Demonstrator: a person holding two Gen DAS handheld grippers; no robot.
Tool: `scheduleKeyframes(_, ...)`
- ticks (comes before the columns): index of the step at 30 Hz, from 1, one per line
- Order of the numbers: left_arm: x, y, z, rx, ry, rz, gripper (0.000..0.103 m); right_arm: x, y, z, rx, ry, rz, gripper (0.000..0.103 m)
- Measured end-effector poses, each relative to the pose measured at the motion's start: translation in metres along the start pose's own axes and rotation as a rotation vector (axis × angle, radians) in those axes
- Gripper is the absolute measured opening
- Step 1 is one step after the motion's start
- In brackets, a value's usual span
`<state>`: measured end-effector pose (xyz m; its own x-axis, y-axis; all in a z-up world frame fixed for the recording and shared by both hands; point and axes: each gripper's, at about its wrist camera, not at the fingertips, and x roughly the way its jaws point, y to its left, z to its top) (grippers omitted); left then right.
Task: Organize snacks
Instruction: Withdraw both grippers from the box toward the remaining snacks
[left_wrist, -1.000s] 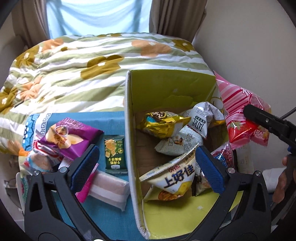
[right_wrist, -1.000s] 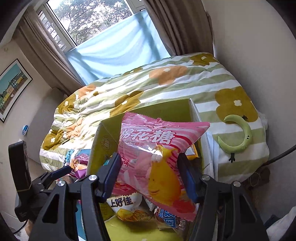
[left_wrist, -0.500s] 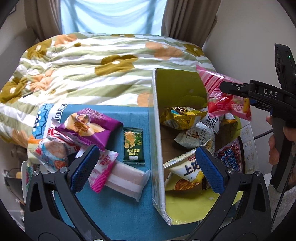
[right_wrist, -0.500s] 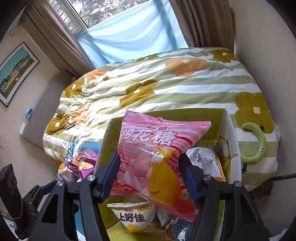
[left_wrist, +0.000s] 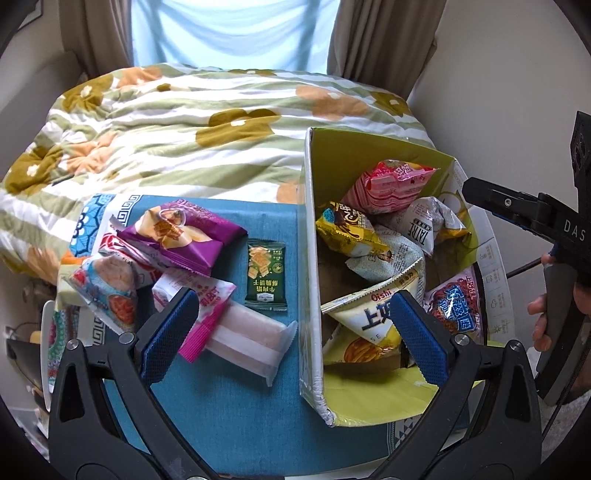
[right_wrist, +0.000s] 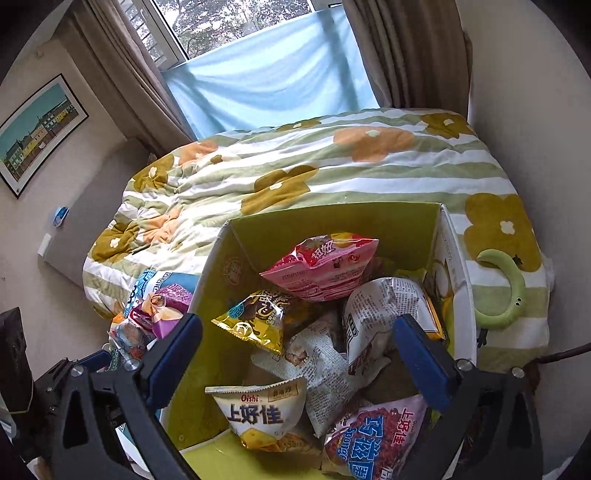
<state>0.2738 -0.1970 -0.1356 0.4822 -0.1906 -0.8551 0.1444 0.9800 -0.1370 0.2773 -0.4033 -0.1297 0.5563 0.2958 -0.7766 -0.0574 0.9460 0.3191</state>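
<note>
Two hand-held grippers angled downward, right hand-held gripper (right_wrist: 295, 354) opening, empty above box (right_wrist: 332, 218), left hand-held gripper (left_wrist: 288, 332) wide apart

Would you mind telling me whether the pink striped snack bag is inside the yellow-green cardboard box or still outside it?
Inside: the pink striped snack bag lies atop other packets against the yellow-green cardboard box's far wall.
</note>
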Motion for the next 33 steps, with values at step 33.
scheduleKeyframes(33, -0.132, 0.165, -0.067, 0.024, -0.15, 0.039, 0.102, -0.077, 0.161, -0.085, -0.05, -0.197, 0.008, 0.103)
